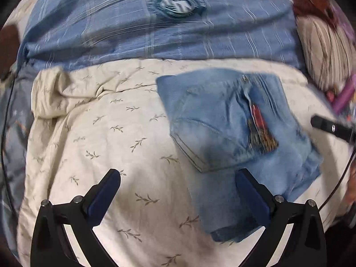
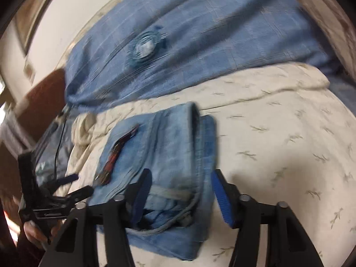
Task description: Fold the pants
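Cream bedspread point(image 1: 93, 133) with small olive sprig print covers bed, rumpled into bunched fold at far left. Behind it, blue checked cloth point(image 1: 200, 42) lies across bed's far side, round teal-and-white emblem point(image 1: 176, 4) near its middle; same emblem point(image 2: 145, 49) shows blurred in right wrist view. Striped cream-and-brown cushion point(image 1: 327, 51) sits at far right, purple item point(image 1: 346, 93) just beside it, too blurred to identify. Thin black cable point(image 1: 6, 120) runs down left edge. Pale wall point(image 2: 62, 17) beyond bed.
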### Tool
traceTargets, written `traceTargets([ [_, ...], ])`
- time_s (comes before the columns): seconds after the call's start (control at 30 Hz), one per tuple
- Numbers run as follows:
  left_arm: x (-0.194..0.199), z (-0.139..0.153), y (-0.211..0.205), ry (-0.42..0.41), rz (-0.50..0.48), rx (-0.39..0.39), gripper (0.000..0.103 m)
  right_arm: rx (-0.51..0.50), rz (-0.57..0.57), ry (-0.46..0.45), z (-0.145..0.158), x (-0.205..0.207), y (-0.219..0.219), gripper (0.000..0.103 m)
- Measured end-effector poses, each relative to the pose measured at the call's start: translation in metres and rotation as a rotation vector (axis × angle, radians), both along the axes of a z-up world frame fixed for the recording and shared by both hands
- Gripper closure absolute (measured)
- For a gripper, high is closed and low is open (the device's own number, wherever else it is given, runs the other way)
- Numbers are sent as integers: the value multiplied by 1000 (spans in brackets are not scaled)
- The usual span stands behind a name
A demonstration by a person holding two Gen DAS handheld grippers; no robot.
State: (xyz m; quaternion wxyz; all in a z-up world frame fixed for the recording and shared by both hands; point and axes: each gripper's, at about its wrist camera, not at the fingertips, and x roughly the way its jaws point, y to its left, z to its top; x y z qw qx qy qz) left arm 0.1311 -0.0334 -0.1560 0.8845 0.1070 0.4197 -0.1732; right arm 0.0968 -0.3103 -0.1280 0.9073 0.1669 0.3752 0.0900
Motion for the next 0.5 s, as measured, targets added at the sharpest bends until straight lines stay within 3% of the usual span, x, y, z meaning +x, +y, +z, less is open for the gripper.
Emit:
traceTargets([
  [0.07,-4,0,-2,-37,-26,32,0,-75,48,28,-4,2,17,62],
  [0.17,-2,0,1,-25,-36,20,0,-177,87,66,-15,6,36,63],
  [0.3,5,-1,8,22,-27,-32,0,-166,107,87,-14,0,34,62],
  [0.5,8,2,16,26,-10,-64,0,-193,104,75,-13,-15,38,60],
])
